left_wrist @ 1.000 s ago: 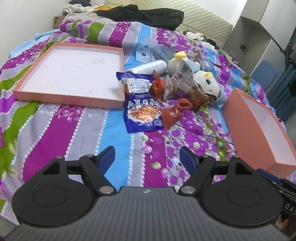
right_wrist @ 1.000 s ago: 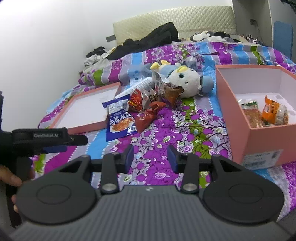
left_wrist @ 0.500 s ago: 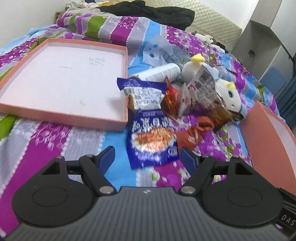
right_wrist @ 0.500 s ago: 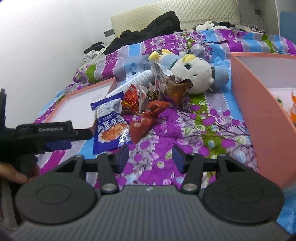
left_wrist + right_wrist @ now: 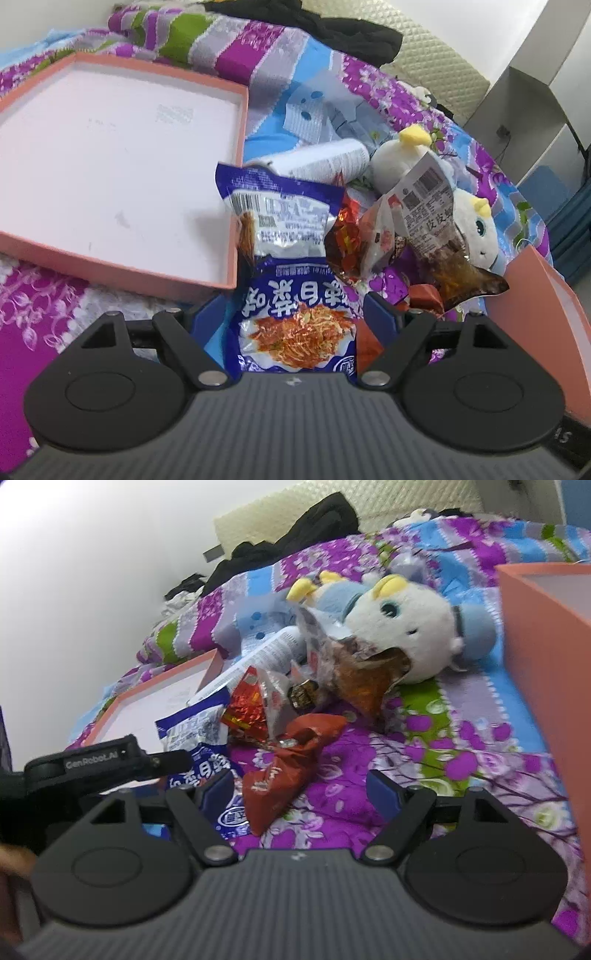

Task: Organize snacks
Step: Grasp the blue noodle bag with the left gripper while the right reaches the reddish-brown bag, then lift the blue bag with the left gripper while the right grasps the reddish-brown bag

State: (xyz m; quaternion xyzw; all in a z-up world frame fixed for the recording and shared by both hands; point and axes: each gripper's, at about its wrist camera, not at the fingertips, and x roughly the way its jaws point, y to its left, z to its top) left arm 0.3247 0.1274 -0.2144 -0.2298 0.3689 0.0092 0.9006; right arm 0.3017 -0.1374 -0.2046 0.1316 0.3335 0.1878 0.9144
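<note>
- Since the earlier frames, both grippers have been brought much closer to the snack pile, which now fills the middle of each view.
- In the left wrist view, the left gripper point(image 5: 293, 308) is seen with its fingers spread wide, one on either side of the blue snack packet point(image 5: 291, 284); contact with the packet cannot be told.
- The blue packet is laid on the floral bedspread point(image 5: 44, 295), just beside the shallow pink lid point(image 5: 122, 162) at 10 o'clock.
- At 2 o'clock from the packet, a red foil snack point(image 5: 345, 236) and a clear bag with a barcode label point(image 5: 432, 206) are heaped against a white plush toy point(image 5: 476, 225).
- In the right wrist view, the right gripper point(image 5: 301, 788) is held with fingers spread apart, nothing between them; a red pouch point(image 5: 284, 771) is seen just ahead, toward 11 o'clock.
- The pink box point(image 5: 546, 657) is seen at 3 o'clock, well apart from the pile.
</note>
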